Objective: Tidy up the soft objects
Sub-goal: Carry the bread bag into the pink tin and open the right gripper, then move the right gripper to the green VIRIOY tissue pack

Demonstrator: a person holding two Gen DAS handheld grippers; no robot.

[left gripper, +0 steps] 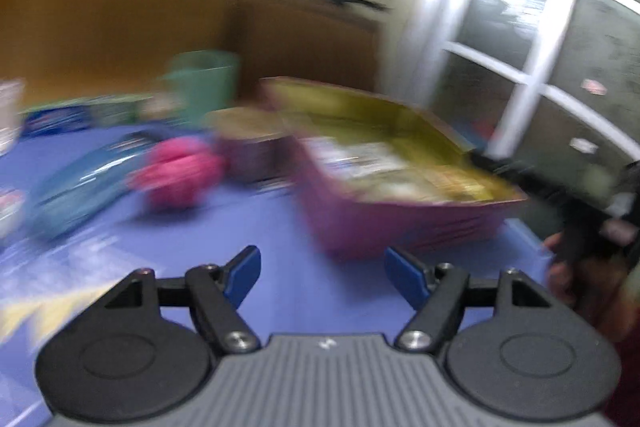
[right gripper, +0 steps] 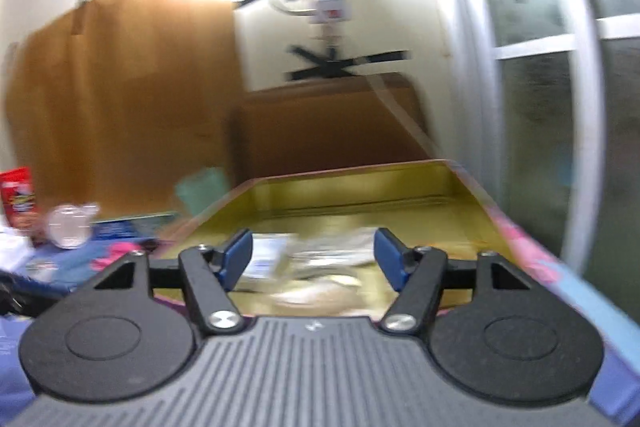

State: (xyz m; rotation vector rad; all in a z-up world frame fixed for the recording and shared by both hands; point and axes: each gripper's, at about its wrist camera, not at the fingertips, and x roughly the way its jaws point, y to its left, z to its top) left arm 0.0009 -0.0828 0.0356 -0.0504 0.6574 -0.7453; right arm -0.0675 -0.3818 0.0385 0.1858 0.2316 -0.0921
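Left gripper [left gripper: 322, 277] is held with jaws apart, nothing between them, above bare blue table [left gripper: 280, 227]. Right gripper [right gripper: 313, 259], likewise spread and unloaded, is poised over the pink tin [left gripper: 400, 223], gold-lined, with blurred pale packets [right gripper: 320, 255] seen inside. A pink soft ball [left gripper: 180, 173] is left of the tin; a teal cup [left gripper: 204, 83] is seen beyond.

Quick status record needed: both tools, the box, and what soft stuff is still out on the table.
left tool: open, empty, above the blue table
right tool: open, empty, over the box interior
box: pink outside, gold inside, holds pale packets; blurred
pink soft object: on the table, left of the box
teal packet: lying left of the pink object
image quality: heavy motion blur
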